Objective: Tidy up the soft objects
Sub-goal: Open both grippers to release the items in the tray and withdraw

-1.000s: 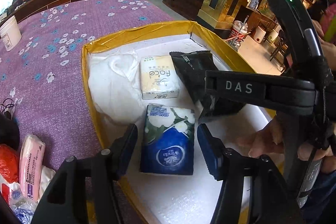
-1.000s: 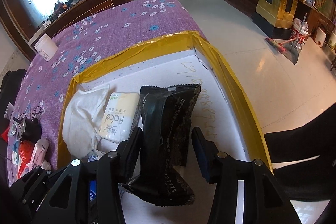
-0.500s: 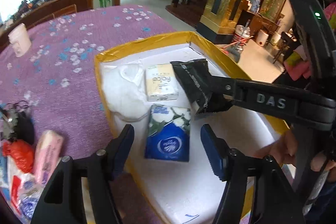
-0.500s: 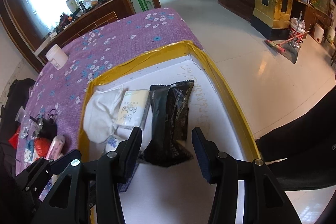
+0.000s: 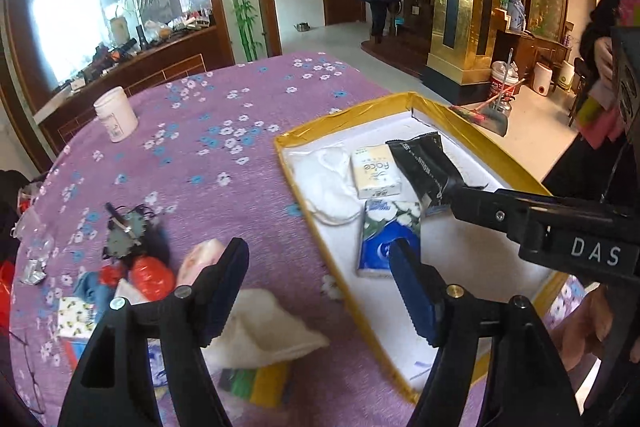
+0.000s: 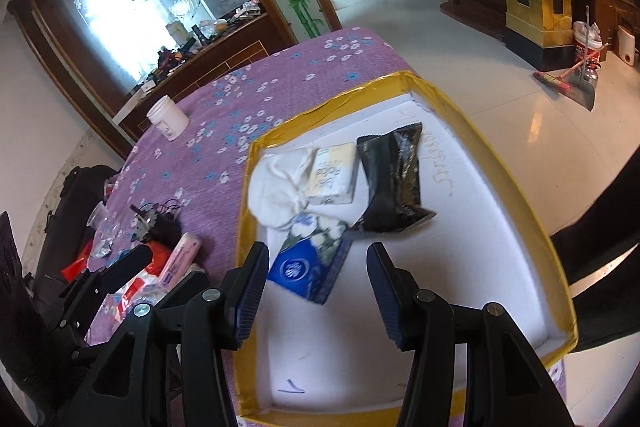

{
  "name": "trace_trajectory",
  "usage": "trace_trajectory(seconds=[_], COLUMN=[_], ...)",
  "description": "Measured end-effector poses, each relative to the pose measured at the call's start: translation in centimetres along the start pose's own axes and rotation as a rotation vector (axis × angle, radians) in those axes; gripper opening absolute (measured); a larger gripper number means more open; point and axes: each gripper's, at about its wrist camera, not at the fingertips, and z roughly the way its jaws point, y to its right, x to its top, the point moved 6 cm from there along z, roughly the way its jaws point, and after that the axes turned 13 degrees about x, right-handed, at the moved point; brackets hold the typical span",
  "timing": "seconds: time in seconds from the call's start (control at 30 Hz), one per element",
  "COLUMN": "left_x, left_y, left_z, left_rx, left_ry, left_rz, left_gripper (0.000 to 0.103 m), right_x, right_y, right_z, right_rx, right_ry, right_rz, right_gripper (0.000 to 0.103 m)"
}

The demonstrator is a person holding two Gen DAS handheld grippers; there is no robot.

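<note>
On the far left of the purple flowered tablecloth, a white tub stands alone near the far edge. Nearer, a loose heap lies by the left edge: a dark tangle of cord, a red bag, a pink pack and, closest to the camera, a white cloth over a green and yellow pack.

Above that heap hangs the left gripper. Its jaws are opening and nothing is between them; the tablecloth and the tray's near rim show through the gap.

To the right sits the tray, white inside with a yellow taped rim, at the table's right side. Four soft things lie in its far left part. A white pouch is against the left wall. Just beside it lies a cream tissue pack printed "Face", partly overlapping the pouch. In front of those two lies a blue tissue pack, at a slant, its far end touching the pouch. Right of the cream pack lies a black packet, crumpled, its near corner meeting the blue pack.

Over the tray's bare near part hangs the right gripper, jaws about half apart and empty, short of the blue pack and the packet. In the left view its black body crosses the right edge, with a hand below it.
</note>
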Motion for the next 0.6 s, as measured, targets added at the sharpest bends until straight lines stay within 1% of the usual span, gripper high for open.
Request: trace_trajectory(seconds=[0.2,0.37,0.6], left_x=[-2.0,-4.0,-6.8], left_y=[-2.5,-5.4,-9.4], left_z=[-1.2,-1.6,-2.1], left_rx=[0.008,0.017,0.034], left_ry=[0.010,-0.010,-0.027], left_rz=[-0.006,-0.053,-0.108], left_gripper=[0.072,0.072,0.072], right_x=[-2.4,-4.7,-7.4], right_y=[-3.4,-6.5,-10.0], right_z=[0.4,1.4,3.1], right_rx=[0.060,0.115,0.156], right_ry=[-0.015,-0.042,-0.088], right_rz=[-0.036,-0.074,-0.131], right_gripper=[0.055,0.056,0.056])
